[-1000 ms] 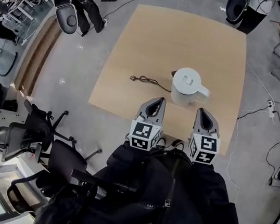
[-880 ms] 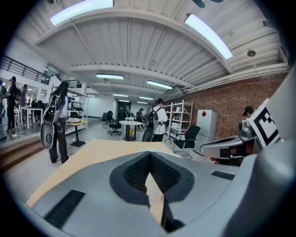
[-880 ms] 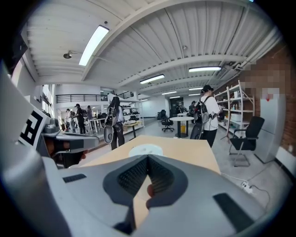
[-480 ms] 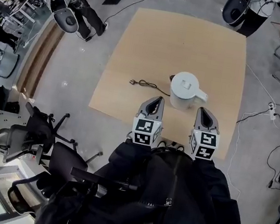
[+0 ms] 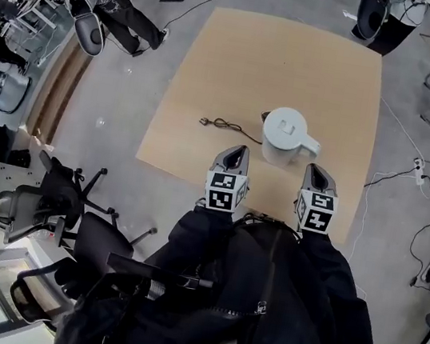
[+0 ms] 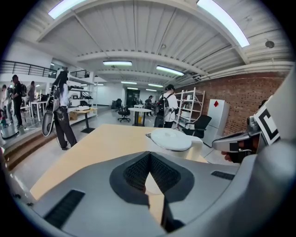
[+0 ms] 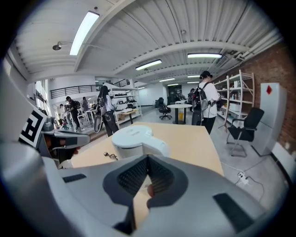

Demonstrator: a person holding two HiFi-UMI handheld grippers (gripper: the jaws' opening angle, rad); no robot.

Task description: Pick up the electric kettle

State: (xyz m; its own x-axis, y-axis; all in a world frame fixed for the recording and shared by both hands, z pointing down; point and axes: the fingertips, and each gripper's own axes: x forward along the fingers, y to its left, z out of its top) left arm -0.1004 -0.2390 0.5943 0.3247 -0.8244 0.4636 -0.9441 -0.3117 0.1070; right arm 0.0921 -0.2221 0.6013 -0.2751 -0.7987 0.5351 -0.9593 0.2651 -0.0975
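The white plastic electric kettle (image 5: 287,137) stands upright on the light wooden counter (image 5: 282,56), just ahead of both pairs of fingers and between them, touching neither. It sits ahead and to the right of the left gripper (image 5: 236,153) and ahead and to the left of the right gripper (image 5: 313,171), with its handle on the right gripper's side. Both grippers have their fingers pressed together with nothing between them. A thin black cord (image 5: 223,123) lies ahead and left of the left fingers.
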